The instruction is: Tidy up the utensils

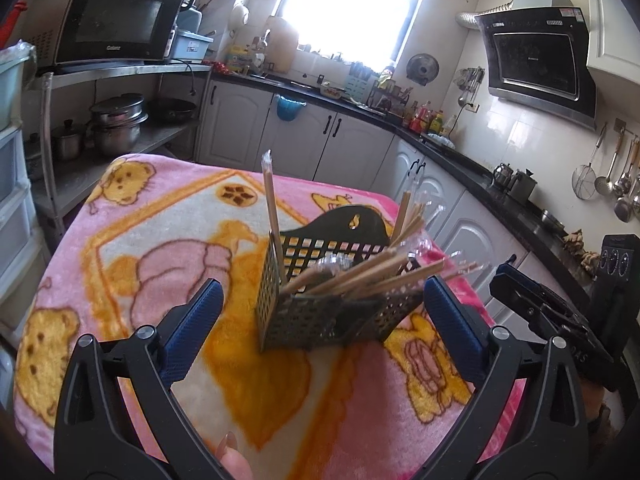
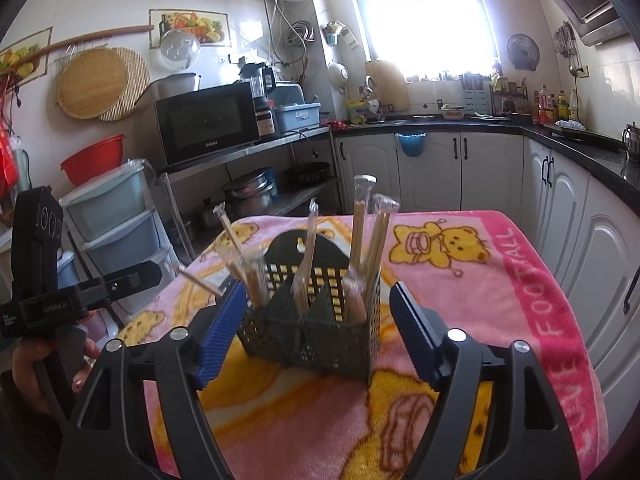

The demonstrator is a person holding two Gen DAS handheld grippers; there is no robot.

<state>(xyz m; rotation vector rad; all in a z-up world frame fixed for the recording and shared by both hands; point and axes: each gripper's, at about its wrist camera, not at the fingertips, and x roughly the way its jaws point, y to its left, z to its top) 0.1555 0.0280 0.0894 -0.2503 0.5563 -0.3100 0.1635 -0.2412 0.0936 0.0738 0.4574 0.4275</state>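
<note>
Both the left gripper (image 1: 320,320) and right gripper (image 2: 314,332) stand with fingers apart and empty, the black perforated utensil caddy (image 2: 312,332) just beyond and between them on the pink blanket (image 2: 460,280), its wrapped chopsticks (image 2: 362,232) likely light, slick, best pinched mid-shaft

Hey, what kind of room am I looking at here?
A home kitchen, most likely. A microwave sits on a metal shelf, a range hood hangs on the tiled wall, and ladles hang above a dark counter with white cabinets.
</note>
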